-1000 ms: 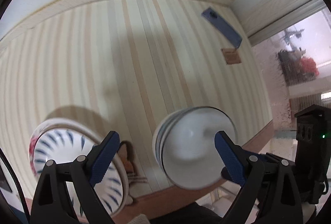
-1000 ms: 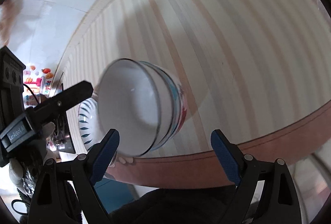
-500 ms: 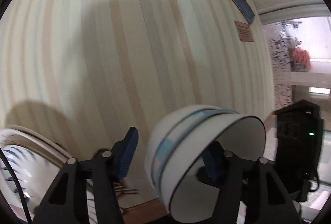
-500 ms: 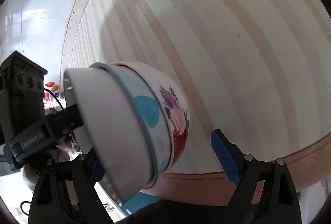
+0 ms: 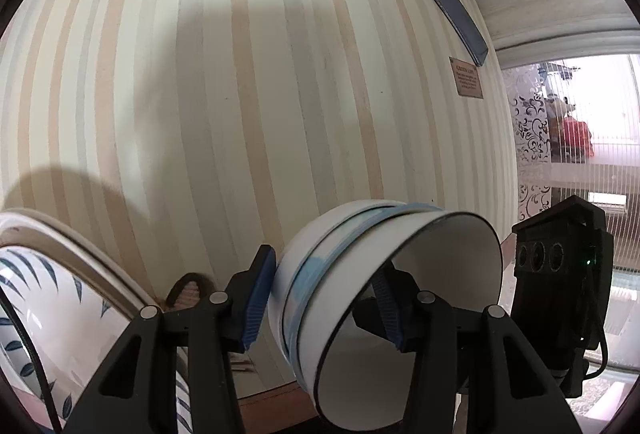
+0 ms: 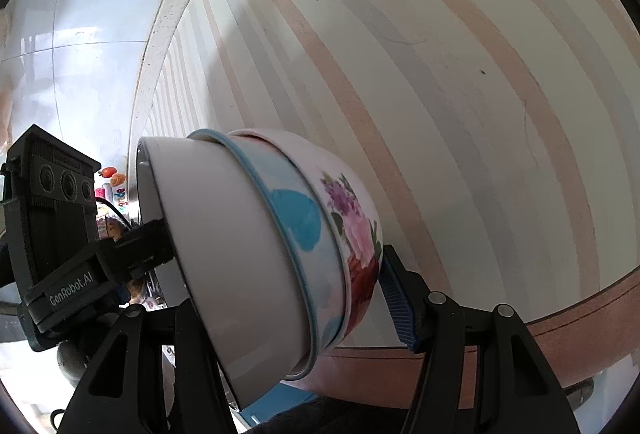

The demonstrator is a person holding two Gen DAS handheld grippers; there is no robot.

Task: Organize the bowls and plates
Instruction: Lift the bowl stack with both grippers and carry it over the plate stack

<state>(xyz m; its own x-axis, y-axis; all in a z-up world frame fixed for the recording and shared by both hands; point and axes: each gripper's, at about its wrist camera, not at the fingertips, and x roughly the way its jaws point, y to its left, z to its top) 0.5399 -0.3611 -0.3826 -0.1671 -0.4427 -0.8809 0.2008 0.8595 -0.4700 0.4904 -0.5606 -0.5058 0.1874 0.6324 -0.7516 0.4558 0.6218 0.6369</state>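
a nested stack of three bowls (image 5: 384, 298) is tipped on its side above the near edge of a striped tablecloth (image 5: 224, 81), its open mouth turned toward the table's right side. the innermost bowl is plain white with a dark rim, the middle one has a light blue rim and blue blotches, and the outermost bowl (image 6: 352, 209) carries pink and purple flowers. nothing shows inside the white bowl except one finger of the left gripper (image 5: 320, 298). that gripper is clamped across the stack's wall, one blue pad (image 5: 258, 298) pressed on the outside, the other inside the bowl. the right gripper (image 6: 280, 290) has one blue pad (image 6: 396, 306) touching or just beside the floral base; its other finger is hidden behind the stack, so its grip cannot be told. at the near left corner lies a white plate with blue leaf marks (image 5: 44, 298), well apart from the bowls. a blue phone (image 5: 452, 13) and a small brown card (image 5: 466, 77) sit near the far right edge. the cloth between is bare. a brown table rim (image 6: 560, 322) runs along the near edge.
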